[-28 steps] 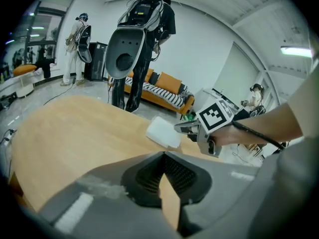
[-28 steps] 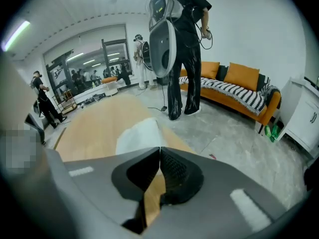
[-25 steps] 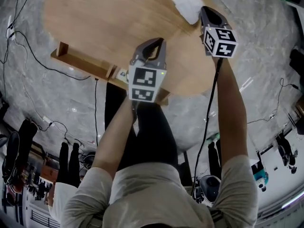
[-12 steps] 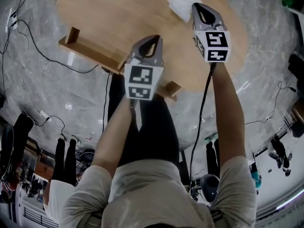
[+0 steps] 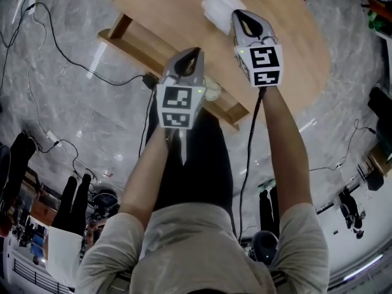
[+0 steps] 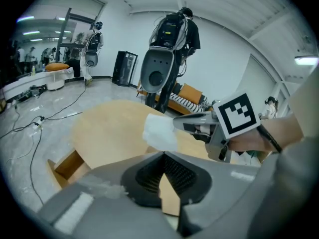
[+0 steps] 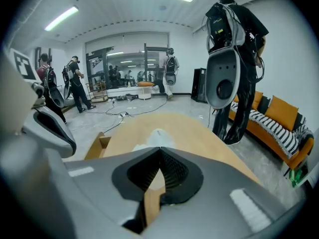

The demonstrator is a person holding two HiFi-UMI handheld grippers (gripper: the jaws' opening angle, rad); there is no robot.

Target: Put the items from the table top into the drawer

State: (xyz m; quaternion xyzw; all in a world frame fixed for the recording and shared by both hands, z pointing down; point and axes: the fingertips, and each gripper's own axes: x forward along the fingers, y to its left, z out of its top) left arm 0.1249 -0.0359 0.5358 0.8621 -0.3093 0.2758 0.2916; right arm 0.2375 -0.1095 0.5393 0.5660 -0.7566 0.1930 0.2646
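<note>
White cloth [image 5: 215, 2] pinched in right gripper [image 5: 237, 13] jaws; left gripper [image 5: 196, 51] jaws closed, empty

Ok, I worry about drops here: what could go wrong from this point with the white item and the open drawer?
1. The right gripper pinches the white item only at one edge, so it might slip out before it gets to the drawer.
2. The left gripper hangs above the drawer, so the two grippers could bump as the item comes across.
3. The drawer looks narrow, so the item may catch on its rim.
</note>
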